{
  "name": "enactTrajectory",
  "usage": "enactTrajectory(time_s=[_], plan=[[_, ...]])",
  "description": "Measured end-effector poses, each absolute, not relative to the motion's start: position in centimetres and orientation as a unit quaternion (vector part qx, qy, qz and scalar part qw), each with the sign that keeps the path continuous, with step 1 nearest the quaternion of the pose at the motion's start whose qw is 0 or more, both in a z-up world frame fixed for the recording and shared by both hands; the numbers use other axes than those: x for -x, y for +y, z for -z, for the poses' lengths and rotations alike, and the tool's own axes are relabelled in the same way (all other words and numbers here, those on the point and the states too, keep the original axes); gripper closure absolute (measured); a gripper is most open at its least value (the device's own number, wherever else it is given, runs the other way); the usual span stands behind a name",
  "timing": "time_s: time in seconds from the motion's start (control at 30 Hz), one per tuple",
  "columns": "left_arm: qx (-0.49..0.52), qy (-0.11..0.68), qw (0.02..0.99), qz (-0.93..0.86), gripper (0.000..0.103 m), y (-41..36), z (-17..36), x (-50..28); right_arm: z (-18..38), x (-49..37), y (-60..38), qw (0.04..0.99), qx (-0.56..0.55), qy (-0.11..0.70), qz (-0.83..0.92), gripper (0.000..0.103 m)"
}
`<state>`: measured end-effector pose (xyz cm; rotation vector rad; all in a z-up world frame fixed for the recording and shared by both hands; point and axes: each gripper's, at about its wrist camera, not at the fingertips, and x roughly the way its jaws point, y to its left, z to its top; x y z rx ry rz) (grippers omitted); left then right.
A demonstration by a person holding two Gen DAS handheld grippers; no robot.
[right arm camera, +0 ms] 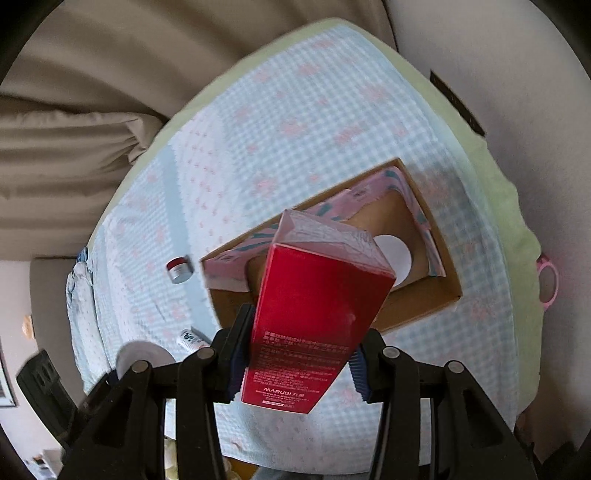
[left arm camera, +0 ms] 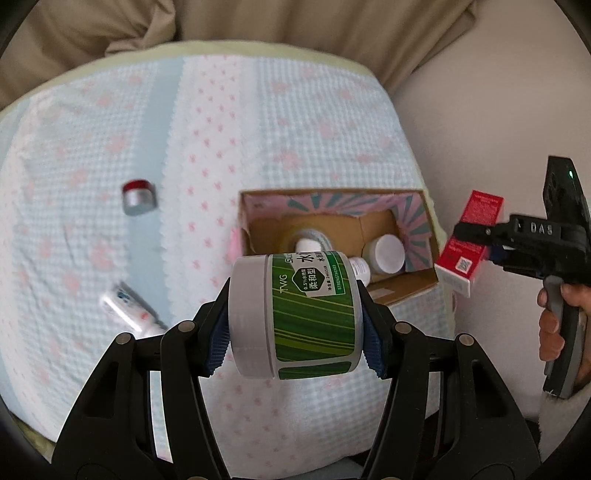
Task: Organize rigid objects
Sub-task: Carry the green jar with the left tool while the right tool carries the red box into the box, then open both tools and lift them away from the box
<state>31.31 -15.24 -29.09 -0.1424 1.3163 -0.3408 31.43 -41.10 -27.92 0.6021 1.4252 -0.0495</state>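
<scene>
My left gripper (left arm camera: 295, 325) is shut on a green-labelled jar with a silver lid (left arm camera: 295, 314), held on its side in front of the open cardboard box (left arm camera: 417, 284). My right gripper (right arm camera: 299, 350) is shut on a red carton (right arm camera: 317, 314), held above the box (right arm camera: 421, 310); the gripper and carton also show in the left wrist view (left arm camera: 471, 243), right of the box. Inside the box are white-lidded jars (left arm camera: 386, 253). A small red-and-silver jar (left arm camera: 138, 197) and a white tube (left arm camera: 127, 308) lie on the patterned cloth.
The cloth (left arm camera: 221, 129) covers a round-edged surface with a pale green border. Beige fabric (left arm camera: 258, 22) lies behind it. A pink object (right arm camera: 546, 280) sits at the right edge in the right wrist view.
</scene>
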Motion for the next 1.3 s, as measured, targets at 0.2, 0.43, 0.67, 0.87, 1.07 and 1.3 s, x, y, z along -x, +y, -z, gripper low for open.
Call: enactTrajectory(time_s=[0.2,0.43,0.67,0.87,1.07,1.3], plan=[[0.045,0.633,0.759,0.146,0.048,-18.1,33.0,-31.9,33.7,-32.7,-44.3,0.677,-0.327,0.658,0.035,0.060],[0.016,0.659,0.740,0.135,0.048,-20.1,37.7,-33.6,38.8,-34.5,-45.9,0.639,-0.413,0.646,0.065,0.060],[-0.032,0.680,0.720,0.134,0.048,-21.8,41.0,-34.7,41.2,-35.8,-46.0,0.622,-0.451,0.632,0.102,0.060],[-0.067,0.685,0.711,0.144,0.048,-23.2,41.9,-34.4,42.5,-36.4,-45.9,0.610,-0.460,0.635,0.111,0.060],[-0.107,0.657,0.730,0.155,0.000,-24.0,40.4,-34.2,42.6,-37.2,-46.1,0.601,-0.468,0.636,0.122,0.000],[-0.092,0.659,0.731,0.150,0.000,-23.3,39.8,-35.3,41.1,-37.9,-45.3,0.625,-0.401,0.663,0.096,0.000]])
